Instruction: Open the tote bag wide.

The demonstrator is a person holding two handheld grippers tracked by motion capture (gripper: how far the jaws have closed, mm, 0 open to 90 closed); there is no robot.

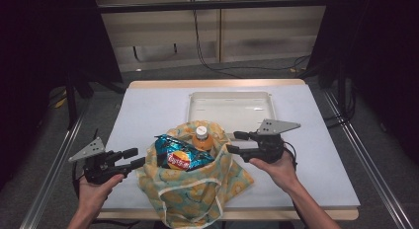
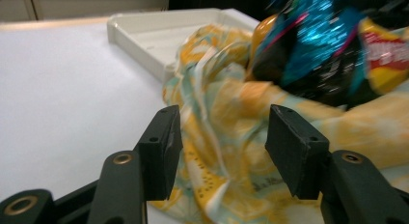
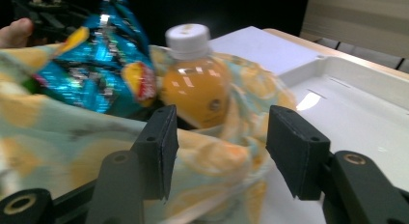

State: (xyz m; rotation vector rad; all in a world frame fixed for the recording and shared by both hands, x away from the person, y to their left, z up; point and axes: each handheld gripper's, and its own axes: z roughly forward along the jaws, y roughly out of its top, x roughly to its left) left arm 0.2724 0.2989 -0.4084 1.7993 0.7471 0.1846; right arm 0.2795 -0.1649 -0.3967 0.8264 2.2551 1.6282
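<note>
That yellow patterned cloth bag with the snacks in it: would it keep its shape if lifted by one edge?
Probably not. The cloth bag lies crumpled and folded, so it looks floppy. The orange drink bottle and the blue chip bag stick out of its open mouth, so they might tip or slide out.

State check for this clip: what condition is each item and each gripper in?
cloth bag: mouth open, slumped on the table
chip bag: sealed, sticking out of the bag
juice bottle: capped, upright in the bag
tray: empty
left gripper: open, holding nothing
right gripper: open, holding nothing
</note>
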